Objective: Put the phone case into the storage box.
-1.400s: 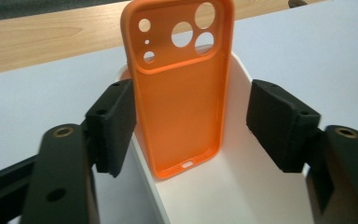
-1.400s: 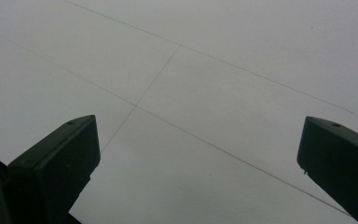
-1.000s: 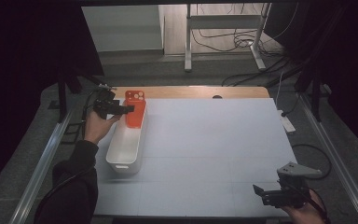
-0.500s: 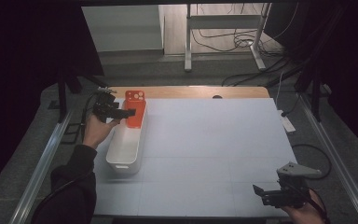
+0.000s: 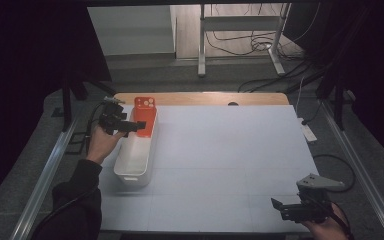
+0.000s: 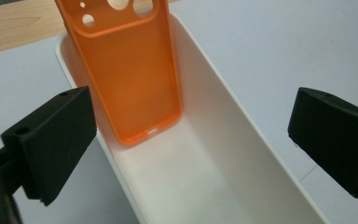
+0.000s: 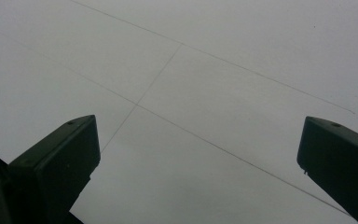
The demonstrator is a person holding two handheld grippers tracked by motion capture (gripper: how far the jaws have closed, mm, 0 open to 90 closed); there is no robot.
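**2 grippers open, orange phone case leaning in the white bin**

2 things sit at the far left of the white table (image 5: pixel 230 160): a long white bin (image 5: pixel 135 159) and an orange phone case (image 5: pixel 145 117). The case stands tilted inside the bin's far end, its lower edge down on the bin floor and its upper part, with the camera cut-outs, leaning against the end wall and rising above the rim. In the left gripper view its hollow inner side faces the camera.

The left gripper (image 5: pixel 130 125) hovers at the bin's far end, just beside the case, held by a hand that comes in from the left edge of the table. Its jaws have just been opening and now stand wide apart; the case (image 6: pixel 130 74) lies between and beyond them, touched by neither pad, and the bin (image 6: pixel 223 154) runs along below.

The right gripper (image 5: pixel 287 210) is at the near right corner of the table, well apart from the bin. Its jaws are spread wide with nothing between them, over bare table surface (image 7: pixel 205 84) crossed by a few thin lines.
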